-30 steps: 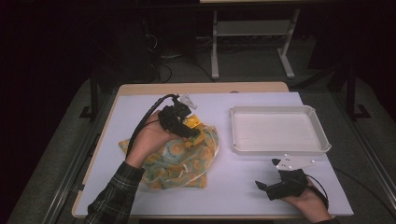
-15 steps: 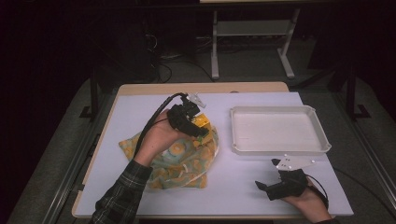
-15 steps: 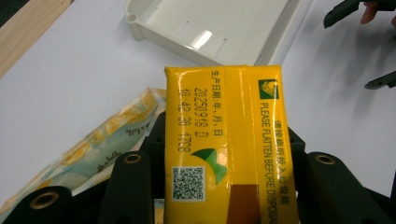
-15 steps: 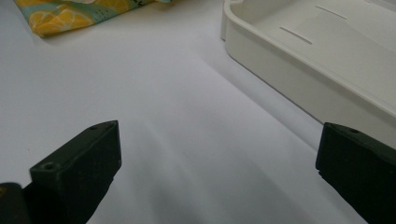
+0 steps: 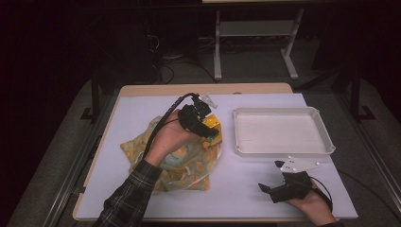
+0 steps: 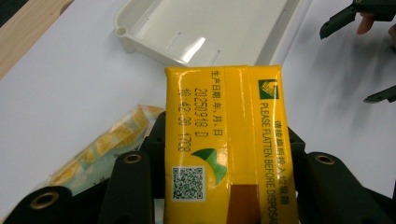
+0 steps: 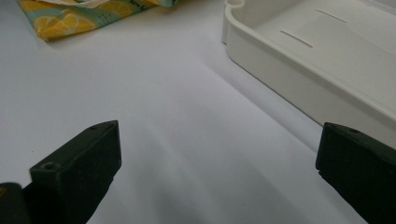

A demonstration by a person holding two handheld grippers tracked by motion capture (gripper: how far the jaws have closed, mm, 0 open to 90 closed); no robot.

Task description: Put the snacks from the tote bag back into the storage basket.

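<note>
Right gripper rests near the table's front edge, jaws spread wide, nothing between them. Left gripper is clamped on a yellow carton, held above the lemon-print bag, just beside the white tray. Tray sits farther back on the right.
</note>
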